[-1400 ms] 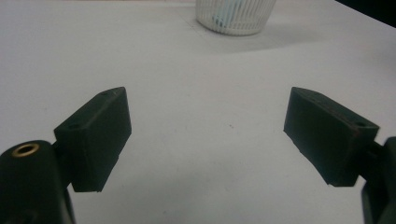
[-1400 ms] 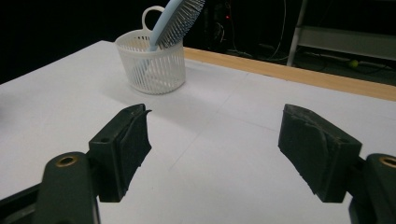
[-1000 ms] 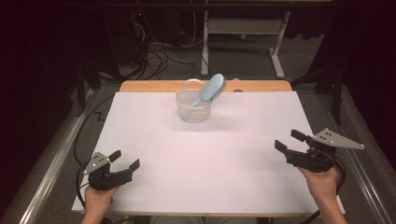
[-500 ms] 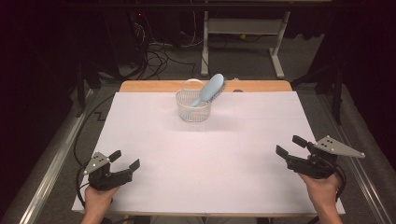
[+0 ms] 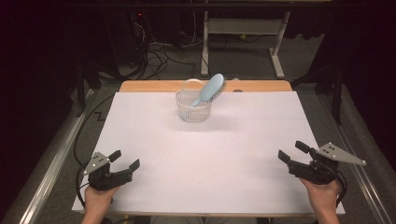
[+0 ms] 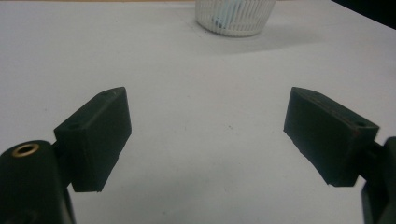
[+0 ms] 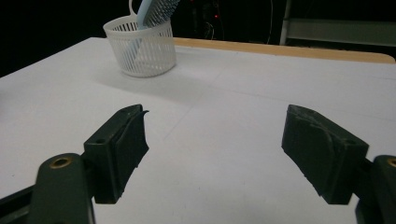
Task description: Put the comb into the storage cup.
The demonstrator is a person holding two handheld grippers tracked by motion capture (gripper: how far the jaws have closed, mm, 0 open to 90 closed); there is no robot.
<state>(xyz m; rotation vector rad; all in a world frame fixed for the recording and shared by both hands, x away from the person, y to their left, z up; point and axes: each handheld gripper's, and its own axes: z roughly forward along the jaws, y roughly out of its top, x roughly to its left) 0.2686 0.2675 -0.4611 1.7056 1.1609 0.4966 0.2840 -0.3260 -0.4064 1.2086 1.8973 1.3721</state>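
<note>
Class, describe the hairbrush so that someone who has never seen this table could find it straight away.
Start at the white table and look to its far edge, near the middle, where a small white ribbed basket stands. The hairbrush stands in it handle down, leaning to the right over the rim. It is the one pale blue thing there, its bristled oval head sticking up above the basket.

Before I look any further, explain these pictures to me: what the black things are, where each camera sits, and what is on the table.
A person holds a two-jaw claw in each hand. The high view looks down on the white table: left claw at the near left, right claw at the near right. The other two cameras ride on the claws and look along their black jaws. Both claws are open and hold nothing; the right one's jaws have just been opening. At the far side stands a white basket with a light blue hairbrush propped in it, head up.
</note>
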